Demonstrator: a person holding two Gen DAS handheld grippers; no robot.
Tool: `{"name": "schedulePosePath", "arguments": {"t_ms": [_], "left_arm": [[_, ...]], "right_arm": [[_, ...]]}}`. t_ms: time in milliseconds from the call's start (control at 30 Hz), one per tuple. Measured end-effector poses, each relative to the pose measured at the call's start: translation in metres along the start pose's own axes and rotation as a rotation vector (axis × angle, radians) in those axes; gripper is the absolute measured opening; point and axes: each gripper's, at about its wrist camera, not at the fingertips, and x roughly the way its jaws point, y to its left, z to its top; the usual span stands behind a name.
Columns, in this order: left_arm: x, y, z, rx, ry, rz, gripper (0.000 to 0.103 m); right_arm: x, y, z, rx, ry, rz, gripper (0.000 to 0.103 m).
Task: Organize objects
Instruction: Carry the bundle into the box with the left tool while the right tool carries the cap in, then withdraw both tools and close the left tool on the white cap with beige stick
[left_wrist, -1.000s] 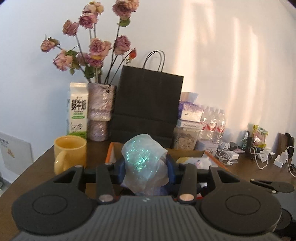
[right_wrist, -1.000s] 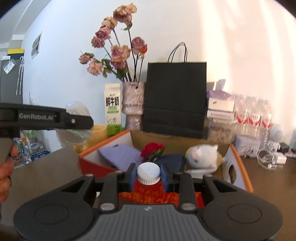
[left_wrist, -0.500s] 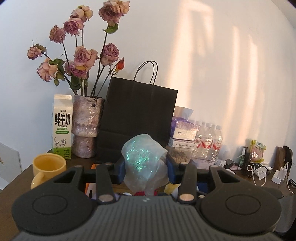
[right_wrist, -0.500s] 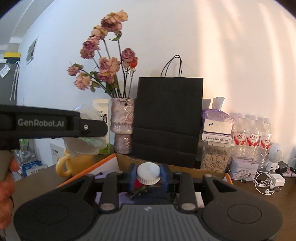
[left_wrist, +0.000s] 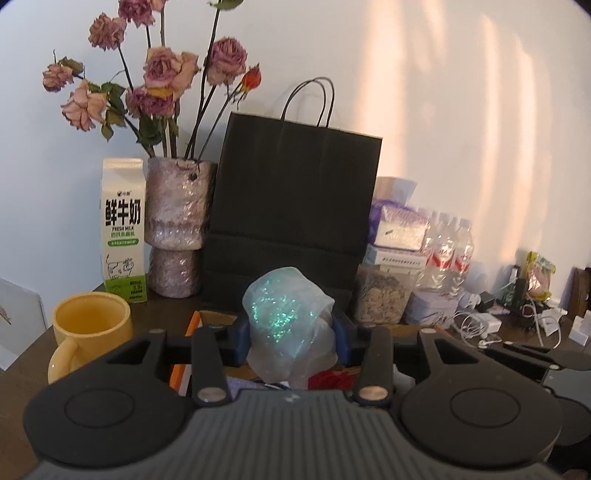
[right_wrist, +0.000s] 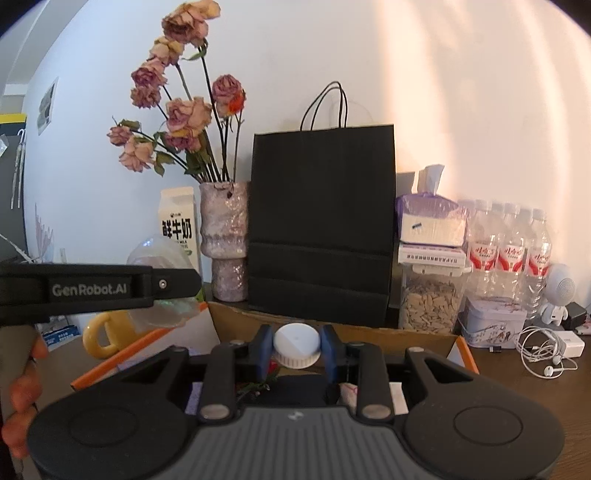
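Observation:
My left gripper (left_wrist: 291, 334) is shut on a crumpled clear plastic wrap with green glitter (left_wrist: 288, 317), its blue pads pressing both sides. My right gripper (right_wrist: 296, 349) is shut on a white ribbed screw cap (right_wrist: 296, 341); whatever hangs below the cap is hidden. Both hover over an open cardboard box with orange edges (right_wrist: 332, 325), whose rim also shows in the left wrist view (left_wrist: 192, 325). In the right wrist view the left gripper (right_wrist: 173, 291) reaches in from the left with the plastic wrap (right_wrist: 162, 254), a person's hand (right_wrist: 22, 391) behind it. A red item and dark cloth lie in the box.
Behind the box stand a black paper bag (right_wrist: 321, 221), a vase of dried roses (left_wrist: 177, 221), a milk carton (left_wrist: 123, 229) and a yellow mug (left_wrist: 90, 328). To the right are a seed jar (right_wrist: 430, 299), tissue packs, water bottles (right_wrist: 511, 251), chargers and earphone cables (right_wrist: 546, 354).
Both grippers have moved forward over the box toward the black bag, which now looks larger. Each keeps its grip; the box interior is now mostly hidden under them.

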Motion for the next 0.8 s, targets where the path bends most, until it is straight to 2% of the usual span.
{"name": "schedulePosePath", "arguments": {"t_ms": [200,267,300,333,367,400,433,500,567,800], "left_arm": [[0.004,0.0,-0.006,0.015,0.018,0.016,0.053],[0.004,0.0,-0.007,0.018,0.013,0.019,0.072],[0.003,0.0,-0.007,0.017,0.007,0.024,0.077],[0.001,0.0,-0.007,0.018,-0.003,0.034,0.088],[0.0,-0.001,-0.006,0.02,-0.011,0.043,0.1],[-0.001,-0.001,-0.006,0.019,-0.021,0.056,0.103],[-0.003,0.0,-0.006,0.014,-0.037,0.071,0.103],[-0.002,0.002,-0.005,0.007,-0.035,0.08,0.103],[-0.001,0.004,-0.005,-0.002,-0.028,0.087,0.103],[-0.007,0.004,-0.003,0.001,-0.032,0.089,0.103]], "right_arm": [[0.003,0.0,-0.005,-0.002,0.024,0.0,0.027],[0.003,0.0,-0.005,-0.003,0.031,-0.003,0.03],[0.003,0.0,-0.005,-0.002,0.032,-0.004,0.038],[0.003,0.0,-0.005,-0.002,0.034,-0.009,0.055],[0.003,0.0,-0.006,-0.001,0.036,-0.013,0.065],[0.003,0.0,-0.007,0.001,0.036,-0.015,0.085],[0.003,0.0,-0.008,0.002,0.036,-0.016,0.095],[0.005,0.001,-0.009,0.0,0.043,-0.023,0.096],[0.007,0.001,-0.01,0.002,0.052,-0.03,0.103],[0.004,0.003,-0.01,0.006,0.048,-0.03,0.103]]}}
